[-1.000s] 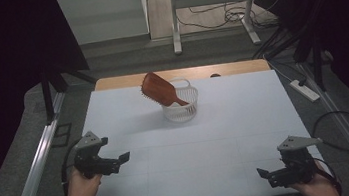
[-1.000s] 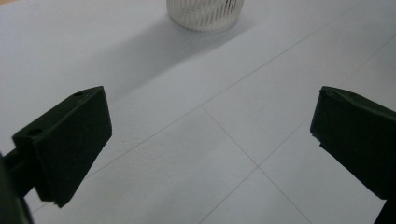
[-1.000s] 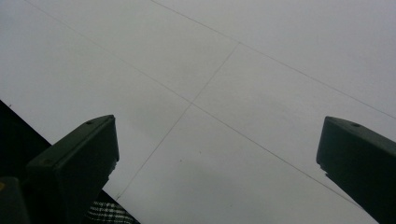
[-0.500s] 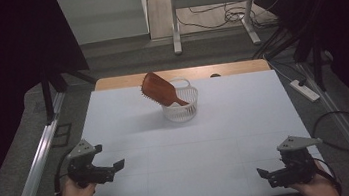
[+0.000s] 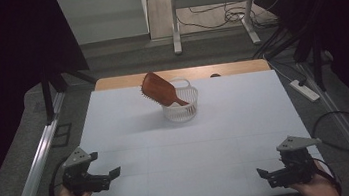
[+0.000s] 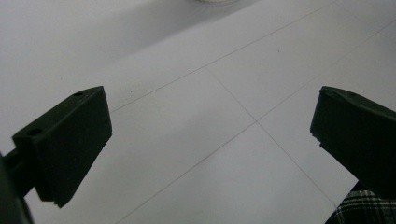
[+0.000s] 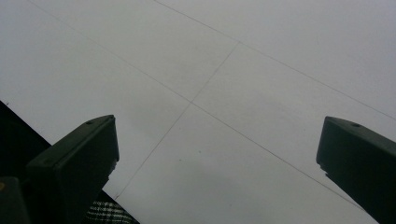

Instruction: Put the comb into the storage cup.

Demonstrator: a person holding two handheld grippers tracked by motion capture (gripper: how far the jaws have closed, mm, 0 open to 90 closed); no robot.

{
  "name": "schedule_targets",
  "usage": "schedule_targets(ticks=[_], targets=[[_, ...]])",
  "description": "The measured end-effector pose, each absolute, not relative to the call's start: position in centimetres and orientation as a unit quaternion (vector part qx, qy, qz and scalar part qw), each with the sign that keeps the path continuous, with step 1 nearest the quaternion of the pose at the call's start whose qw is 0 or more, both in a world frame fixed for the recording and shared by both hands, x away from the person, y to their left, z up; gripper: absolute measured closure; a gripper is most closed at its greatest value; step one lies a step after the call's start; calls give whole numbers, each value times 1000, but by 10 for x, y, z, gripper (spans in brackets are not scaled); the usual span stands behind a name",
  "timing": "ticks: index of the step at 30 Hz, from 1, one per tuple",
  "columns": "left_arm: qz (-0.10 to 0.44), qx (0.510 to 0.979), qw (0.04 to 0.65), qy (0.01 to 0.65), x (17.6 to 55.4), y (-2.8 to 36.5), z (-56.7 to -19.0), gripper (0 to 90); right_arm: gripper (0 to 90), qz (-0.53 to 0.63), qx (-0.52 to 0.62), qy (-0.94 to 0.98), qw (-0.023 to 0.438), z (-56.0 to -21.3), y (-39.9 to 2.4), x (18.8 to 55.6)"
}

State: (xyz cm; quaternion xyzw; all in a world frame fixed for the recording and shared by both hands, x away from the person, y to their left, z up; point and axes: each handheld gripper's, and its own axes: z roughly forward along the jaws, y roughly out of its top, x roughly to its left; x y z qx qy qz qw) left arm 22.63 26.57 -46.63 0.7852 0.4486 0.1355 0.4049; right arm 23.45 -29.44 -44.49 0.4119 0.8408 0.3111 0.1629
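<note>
Resting low over the near-left corner of the white table [image 5: 227,137]: left gripper [image 5: 114,175], jaws spread wide, pinching nothing, pointing toward the table's middle. In the left gripper view, jaws standing far apart at either edge, bare white surface with thin grid lines between them, left gripper [image 6: 210,135] clear of any object; a scrap of plaid sleeve [image 6: 362,212] peeking in at the lower right corner.

Sitting at the near-right edge of the table: right gripper [image 5: 263,175], jaws likewise spread, pinching nothing, pointing toward the left. In the right gripper view, jaws wide apart over bare tabletop, right gripper [image 7: 217,149] empty, table edge cutting across the lower left.

Standing at the far middle of the table, well apart from both grippers: small white basket [image 5: 182,108], upright. Leaning in the basket: brown wooden hairbrush [image 5: 157,88], handle end down inside the rim, broad paddle head tilted up and out over the basket's left side.

Showing beyond the far edge of the white surface: strip of wooden tabletop [image 5: 229,68].
</note>
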Motion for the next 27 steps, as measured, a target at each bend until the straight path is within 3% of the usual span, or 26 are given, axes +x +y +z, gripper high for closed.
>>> schedule_targets(ticks=[27], targets=[[143, 800, 363, 457, 208, 266, -470, 0, 0, 307, 411, 842, 165, -445, -293, 235]])
